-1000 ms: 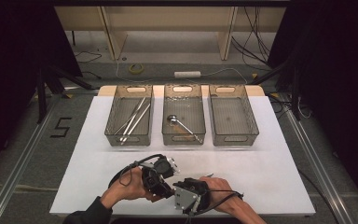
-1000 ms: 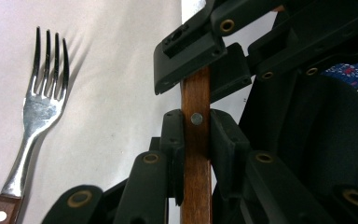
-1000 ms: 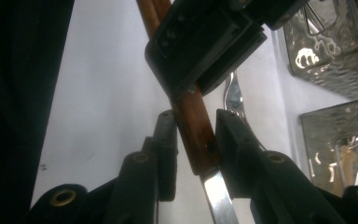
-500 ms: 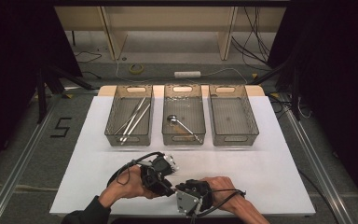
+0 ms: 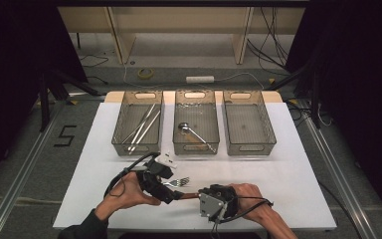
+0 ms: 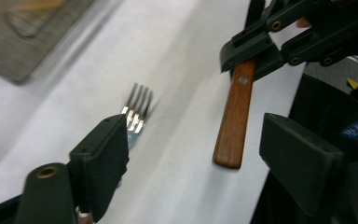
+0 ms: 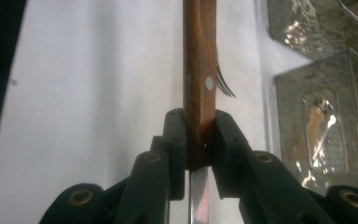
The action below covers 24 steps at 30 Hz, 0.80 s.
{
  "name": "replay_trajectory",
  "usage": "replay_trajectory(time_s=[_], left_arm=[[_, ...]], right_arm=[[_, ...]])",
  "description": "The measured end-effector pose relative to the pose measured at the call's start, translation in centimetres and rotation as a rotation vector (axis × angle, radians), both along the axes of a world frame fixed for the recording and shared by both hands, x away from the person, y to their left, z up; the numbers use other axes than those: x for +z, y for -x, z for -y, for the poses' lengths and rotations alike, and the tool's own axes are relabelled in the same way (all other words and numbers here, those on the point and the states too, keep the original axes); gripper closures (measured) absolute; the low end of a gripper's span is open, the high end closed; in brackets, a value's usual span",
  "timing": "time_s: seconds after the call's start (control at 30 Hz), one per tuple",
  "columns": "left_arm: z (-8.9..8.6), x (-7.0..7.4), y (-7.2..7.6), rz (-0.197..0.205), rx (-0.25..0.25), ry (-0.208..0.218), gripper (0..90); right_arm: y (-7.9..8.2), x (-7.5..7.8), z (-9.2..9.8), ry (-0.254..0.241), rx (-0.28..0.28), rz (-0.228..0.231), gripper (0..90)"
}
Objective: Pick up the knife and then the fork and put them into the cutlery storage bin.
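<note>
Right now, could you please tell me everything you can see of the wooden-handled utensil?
The wooden-handled utensil has a brown wooden handle with a metal rivet and a flat steel strip beyond it; its working end is hidden. The right gripper, whose jaws have just been closing, clamps the handle near the steel, holding it roughly level over the white table.

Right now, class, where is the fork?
In the high view the fork is at the near middle of the white table, beside the open left gripper and just beyond the wooden handle clamped by the right gripper.
</note>
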<state>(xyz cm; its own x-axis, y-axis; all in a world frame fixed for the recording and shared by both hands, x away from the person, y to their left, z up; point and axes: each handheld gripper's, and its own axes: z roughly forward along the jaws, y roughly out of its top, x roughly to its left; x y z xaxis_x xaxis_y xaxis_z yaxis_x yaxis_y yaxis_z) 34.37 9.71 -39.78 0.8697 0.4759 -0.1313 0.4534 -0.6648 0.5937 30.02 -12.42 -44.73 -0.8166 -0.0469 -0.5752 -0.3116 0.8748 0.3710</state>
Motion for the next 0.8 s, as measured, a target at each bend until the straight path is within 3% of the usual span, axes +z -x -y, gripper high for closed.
replay_trajectory(time_s=[0.2,0.33,0.8], left_arm=[[-1.9,0.1,-0.1,0.09,0.092,0.075,18.9],[-3.1,-0.2,-0.2,0.117,0.144,0.119,18.7],[-6.3,-2.3,0.0,0.182,0.258,0.202,17.1]], right_arm=[[-0.7,0.7,1.3,-0.015,-0.075,-0.026,77.9],[-1.6,1.4,2.3,-0.052,-0.129,-0.034,77.9],[-7.1,5.9,6.3,-0.29,-0.414,-0.198,77.8]])
